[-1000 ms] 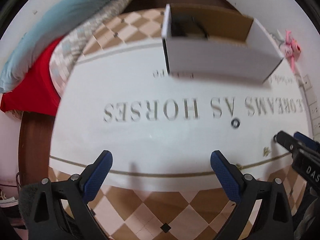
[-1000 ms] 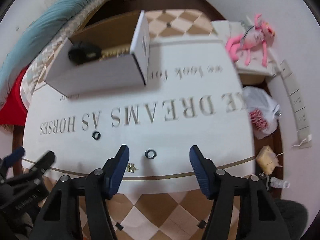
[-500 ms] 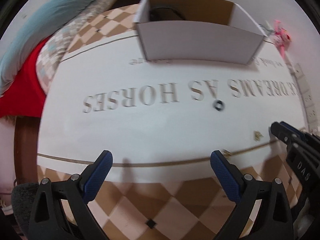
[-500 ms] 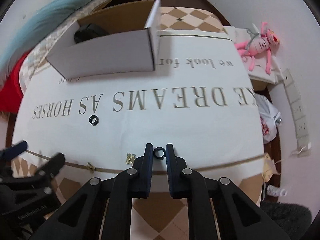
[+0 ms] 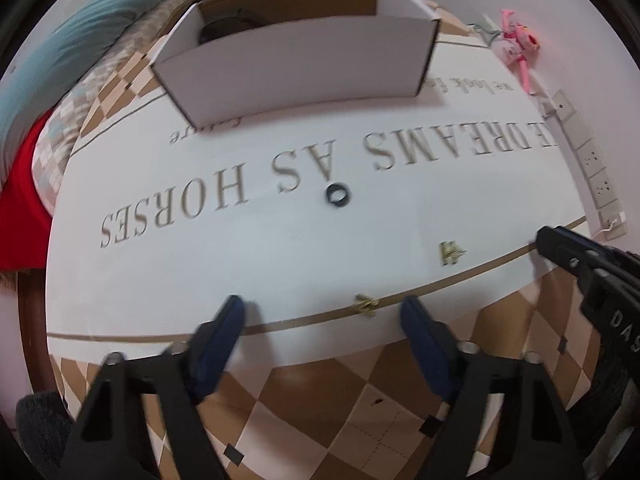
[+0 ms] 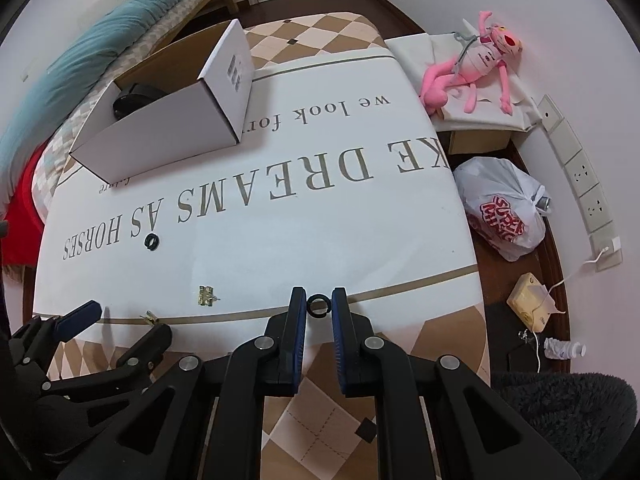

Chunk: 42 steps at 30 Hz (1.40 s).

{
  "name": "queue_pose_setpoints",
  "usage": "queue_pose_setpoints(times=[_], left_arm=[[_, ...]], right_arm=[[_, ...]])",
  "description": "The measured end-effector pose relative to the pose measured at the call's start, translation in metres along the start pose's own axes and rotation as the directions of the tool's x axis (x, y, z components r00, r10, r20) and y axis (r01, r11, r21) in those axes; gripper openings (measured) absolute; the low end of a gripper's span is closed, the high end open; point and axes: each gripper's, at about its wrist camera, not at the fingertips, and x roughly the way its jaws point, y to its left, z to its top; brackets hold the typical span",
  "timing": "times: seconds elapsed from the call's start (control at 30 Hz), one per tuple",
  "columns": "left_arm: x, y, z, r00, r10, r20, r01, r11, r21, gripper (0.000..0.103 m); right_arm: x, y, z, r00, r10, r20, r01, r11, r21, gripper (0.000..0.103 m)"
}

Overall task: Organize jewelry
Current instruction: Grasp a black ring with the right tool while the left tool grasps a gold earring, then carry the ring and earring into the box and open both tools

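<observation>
My right gripper [image 6: 319, 300] is shut on a small black ring [image 6: 319, 306] just above the cloth's gold border. A second black ring [image 5: 338, 195] lies on the white lettered cloth [image 5: 280, 248]. My left gripper [image 5: 320, 316] hangs over a small gold earring [image 5: 366, 305] on the border line. Its jaws are closing and the pads [image 5: 224, 320] stand clear of the earring. Another gold earring [image 5: 450, 251] lies to the right. At the back, a white cardboard box [image 5: 304, 60] holds a dark object [image 6: 136, 98].
A pink plush toy [image 6: 476, 64] sits on a low box at the right. A plastic bag [image 6: 504, 208], a charger [image 6: 532, 300] and wall sockets [image 6: 580, 176] line the right side. Teal bedding [image 6: 100, 40] lies at the back left.
My right gripper closed on the black ring and now holds it. My left gripper moved right until the gold earring came between its fingers, and its jaws have narrowed.
</observation>
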Motion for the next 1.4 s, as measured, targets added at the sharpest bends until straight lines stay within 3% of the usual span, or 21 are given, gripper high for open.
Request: queue_pose_setpoints(times=[0.13,0.3,0.53,0.77,0.93,1.07,1.2,1.4], left_arm=[[-0.001,-0.006,0.005,1.0,-0.025,0.011,0.024,0.999,0.037,0.033],[-0.001,-0.015,0.011,0.999,-0.053,0.008,0.052,0.997,0.063,0.009],[-0.002,-0.011,0.008,0.996,-0.083,0.005,0.083,0.995,0.047,0.009],[-0.048,0.029,0.021,0.988,-0.141,0.069,0.145,0.988,-0.046,0.009],[-0.093,0.065,0.057,0.972,-0.157,0.174,0.175,0.98,-0.094,0.009],[-0.102,0.082,0.098,0.965,-0.152,0.213,0.177,0.979,-0.104,0.009],[-0.088,0.103,0.136,0.969,-0.14,0.202,0.167,0.978,-0.121,0.009],[-0.057,0.123,0.17,0.983,-0.124,0.137,0.146,0.976,-0.163,0.01]], right_arm=[[0.0,-0.001,0.0,1.0,0.001,0.003,-0.001,1.0,0.0,0.013],[-0.002,-0.002,0.001,1.0,0.003,0.011,-0.003,1.0,0.005,0.013],[-0.012,-0.002,0.005,0.999,0.023,0.031,-0.023,1.0,0.015,0.013],[-0.044,0.006,0.023,0.99,0.114,0.078,-0.117,0.993,0.032,0.013],[-0.069,0.022,0.059,0.971,0.201,0.128,-0.206,0.978,0.027,0.013],[-0.073,0.039,0.095,0.961,0.238,0.141,-0.241,0.97,0.006,0.013],[-0.054,0.062,0.141,0.962,0.253,0.105,-0.252,0.968,-0.025,0.013],[-0.013,0.093,0.189,0.978,0.209,0.008,-0.208,0.975,-0.08,0.013]])
